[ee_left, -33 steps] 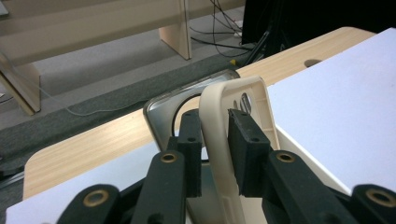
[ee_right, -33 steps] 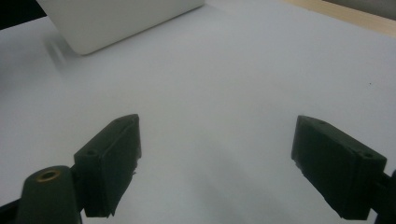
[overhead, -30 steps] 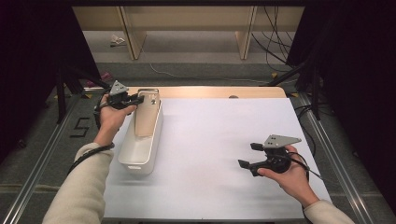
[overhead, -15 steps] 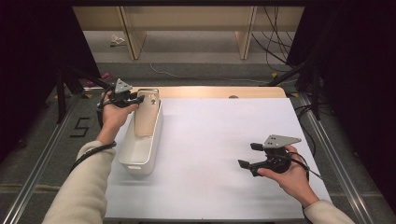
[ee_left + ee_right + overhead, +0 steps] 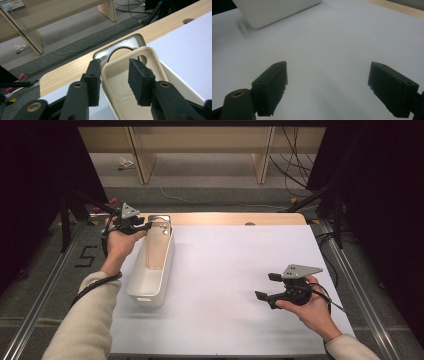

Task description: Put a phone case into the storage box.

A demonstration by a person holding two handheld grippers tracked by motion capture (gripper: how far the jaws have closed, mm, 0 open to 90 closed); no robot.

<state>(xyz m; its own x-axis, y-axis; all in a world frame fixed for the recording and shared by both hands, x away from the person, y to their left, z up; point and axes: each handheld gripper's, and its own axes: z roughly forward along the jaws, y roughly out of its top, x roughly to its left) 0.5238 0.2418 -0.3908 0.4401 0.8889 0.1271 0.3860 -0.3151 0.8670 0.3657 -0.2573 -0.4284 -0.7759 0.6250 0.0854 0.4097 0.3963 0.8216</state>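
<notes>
White bin cropped at top edge

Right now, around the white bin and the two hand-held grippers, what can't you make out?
- Whether the left hand-held gripper touches the white bin: its jaws have just been opening astride the far rim; any gap is too fine to judge.
- Bin floor: hidden by the near wall in the high view, by the jaws in the left gripper view.
- Metal tray under the bin's far end: mostly covered by it.
- Bin in the right gripper view: blurred, cut by the top edge.

the left gripper – its jaws have just been opening – loosens astride the white bin's far rim.
</notes>
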